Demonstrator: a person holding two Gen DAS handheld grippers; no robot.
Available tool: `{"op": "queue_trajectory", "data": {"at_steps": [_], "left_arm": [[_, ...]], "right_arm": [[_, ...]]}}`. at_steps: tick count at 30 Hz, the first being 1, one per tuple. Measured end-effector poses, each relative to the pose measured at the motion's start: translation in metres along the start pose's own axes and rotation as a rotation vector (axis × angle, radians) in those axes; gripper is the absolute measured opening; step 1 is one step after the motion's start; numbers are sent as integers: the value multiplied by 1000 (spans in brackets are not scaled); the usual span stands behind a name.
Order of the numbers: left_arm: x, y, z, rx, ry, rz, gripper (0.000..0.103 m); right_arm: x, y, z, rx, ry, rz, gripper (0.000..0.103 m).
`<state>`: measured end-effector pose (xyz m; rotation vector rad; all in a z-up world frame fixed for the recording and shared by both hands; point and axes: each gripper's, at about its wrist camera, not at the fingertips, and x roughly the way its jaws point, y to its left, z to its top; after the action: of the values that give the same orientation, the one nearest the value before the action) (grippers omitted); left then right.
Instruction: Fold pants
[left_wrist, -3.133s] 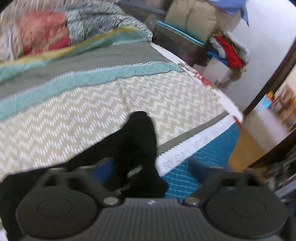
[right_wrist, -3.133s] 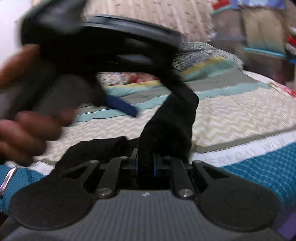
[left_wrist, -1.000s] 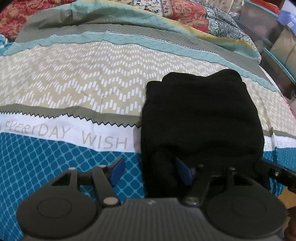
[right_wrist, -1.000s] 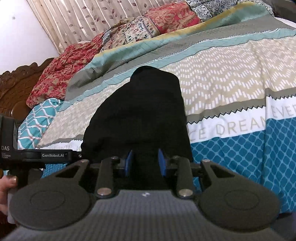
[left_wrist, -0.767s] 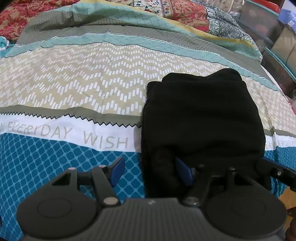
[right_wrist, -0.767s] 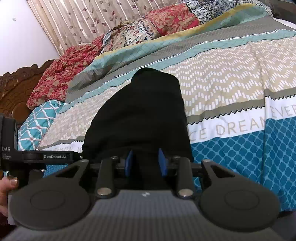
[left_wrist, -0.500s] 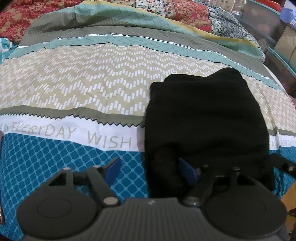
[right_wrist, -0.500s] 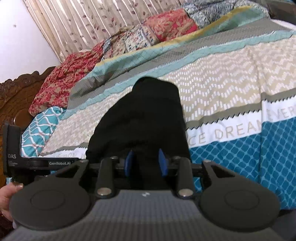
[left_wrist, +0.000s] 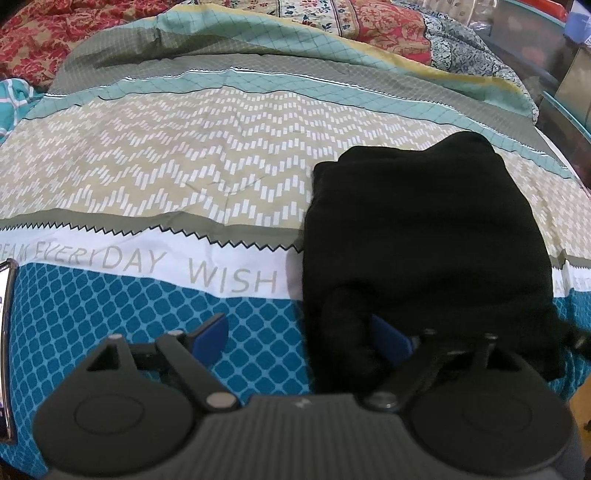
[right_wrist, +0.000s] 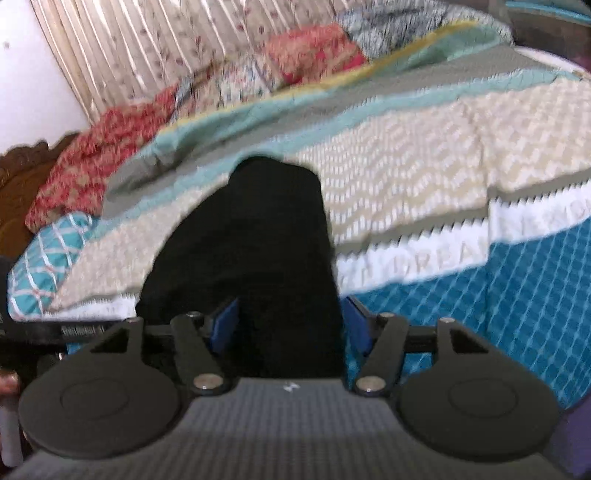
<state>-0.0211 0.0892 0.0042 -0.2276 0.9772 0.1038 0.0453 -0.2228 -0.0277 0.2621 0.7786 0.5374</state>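
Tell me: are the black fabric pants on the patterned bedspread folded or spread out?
Folded. The black fabric pants lie as one compact, layered bundle on the patterned bedspread, with no legs trailing out.

Black tool (left_wrist: 303, 338), blue fingertips (left_wrist: 210, 334).

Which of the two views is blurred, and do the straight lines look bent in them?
Left wrist view: sharp, black pants crisp, bedspread stripes bowed by the fisheye. Right wrist view: motion-blurred, the pants and lettering smeared, stripes also curved.
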Motion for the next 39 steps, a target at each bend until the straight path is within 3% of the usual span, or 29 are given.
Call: {"op": "queue_trajectory", "data": {"at_steps": [8,15,24,29,34,39], "left_arm": [[3,5,0,-12,-4,13,97],[-1,14,-4,-76,-26,-23,99],[-21,17,-16,-78,-91,-35,101],[-33,15,-23,-110,-99,-41,102],[-45,5,-33,-98,-96,-56,103],[-46,-9,-45,-52,-64,-48,103]], "right_arm": [[14,1,-13,51,69,24,80],[14,0,-15,68,71,27,84],[11,5,-12,21,63,-1,86],[-17,15,-5,-53,-73,-90,85],[-48,27,3,-103,-157,-71,85],[-38,29,1,-62,-39,30,85]]}}
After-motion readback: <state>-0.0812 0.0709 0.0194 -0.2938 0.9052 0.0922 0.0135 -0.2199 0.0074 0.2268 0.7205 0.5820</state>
